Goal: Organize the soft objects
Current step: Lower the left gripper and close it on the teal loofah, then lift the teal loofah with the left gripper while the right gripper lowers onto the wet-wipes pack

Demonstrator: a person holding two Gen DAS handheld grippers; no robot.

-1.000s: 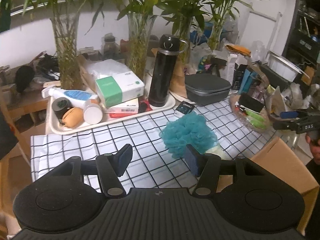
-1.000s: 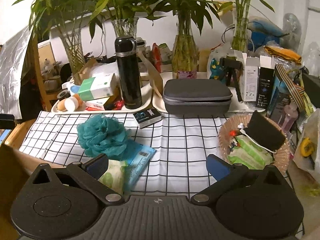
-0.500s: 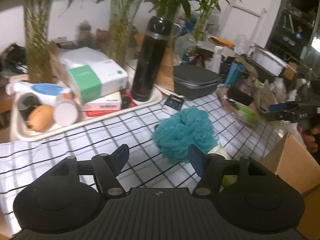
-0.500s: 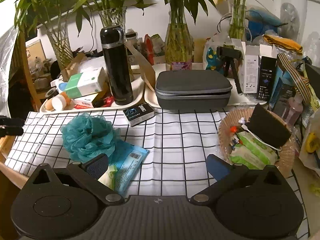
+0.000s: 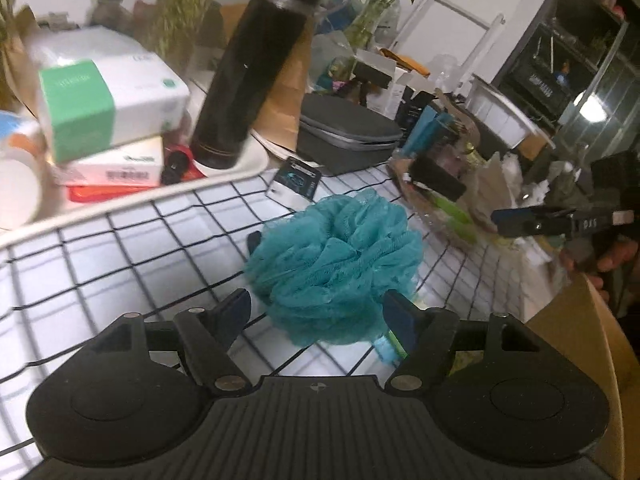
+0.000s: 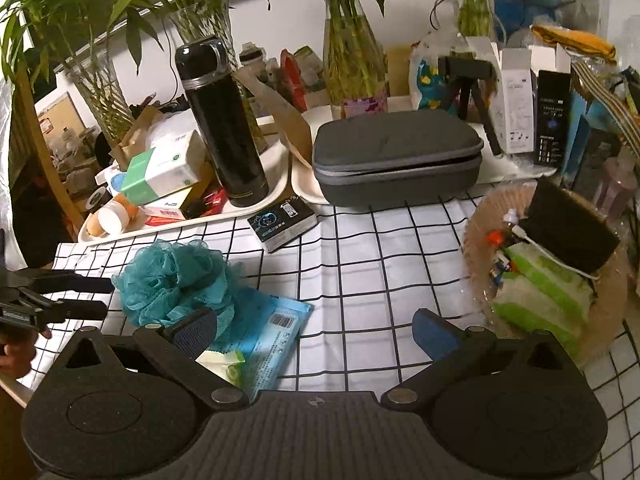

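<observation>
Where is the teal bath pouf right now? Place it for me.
In the left wrist view the teal bath pouf lies on the checked cloth, just ahead of the open left gripper, overlapping a blue packet.

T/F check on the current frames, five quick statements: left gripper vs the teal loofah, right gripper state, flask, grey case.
1. The left gripper is open with the teal loofah between its fingers. True.
2. The right gripper is shut on the blue packet. False: it is open and holds nothing.
3. The black flask stands upright on a tray. True.
4. The grey case lies open. False: it is closed.
5. The loofah sits in the wicker basket. False: it lies on the checked cloth.
</observation>
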